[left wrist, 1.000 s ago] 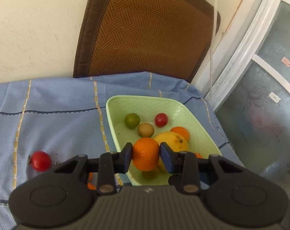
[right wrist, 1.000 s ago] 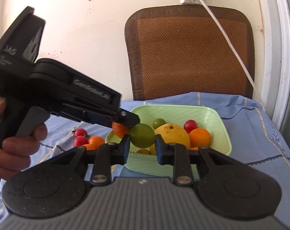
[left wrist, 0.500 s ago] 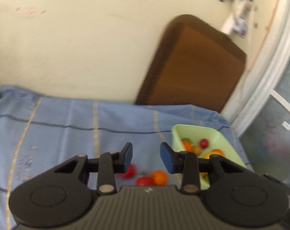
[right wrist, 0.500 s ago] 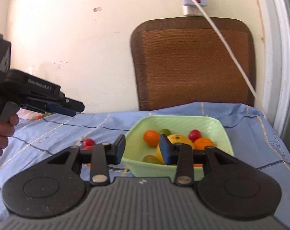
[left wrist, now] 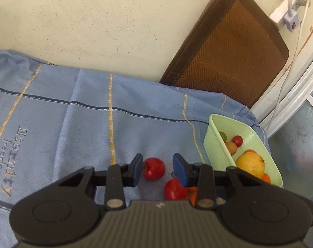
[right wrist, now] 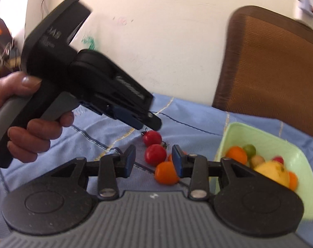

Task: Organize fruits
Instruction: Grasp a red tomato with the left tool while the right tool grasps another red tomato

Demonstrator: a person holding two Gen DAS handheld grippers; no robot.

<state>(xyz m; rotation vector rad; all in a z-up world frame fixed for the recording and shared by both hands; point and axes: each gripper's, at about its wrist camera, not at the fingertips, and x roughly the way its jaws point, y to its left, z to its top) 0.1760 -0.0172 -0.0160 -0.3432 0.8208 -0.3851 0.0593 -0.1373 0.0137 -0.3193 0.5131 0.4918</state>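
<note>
Fruits on the cloth (left wrist: pixel 73 124) — red tomatoes (left wrist: pixel 154 168) — I line up between my left gripper (left wrist: pixel 157 170), parted and empty; right gripper (right wrist: pixel 152 161) empty too, for the basket (left wrist: pixel 216 155).

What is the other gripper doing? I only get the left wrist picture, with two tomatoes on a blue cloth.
Observer: The right gripper is open and empty, aimed at the loose fruit beside the green basket.
Operator: Are only tomatoes loose? I see an orange sliver behind one finger.
Observer: That is a whole small orange fruit lying on the cloth, close to the right gripper's right-hand finger.
Operator: What holds my gripper up?
Observer: A hand wrapped around the handle of the left gripper. In the right wrist view, its tips show just above the farther tomato.
</note>
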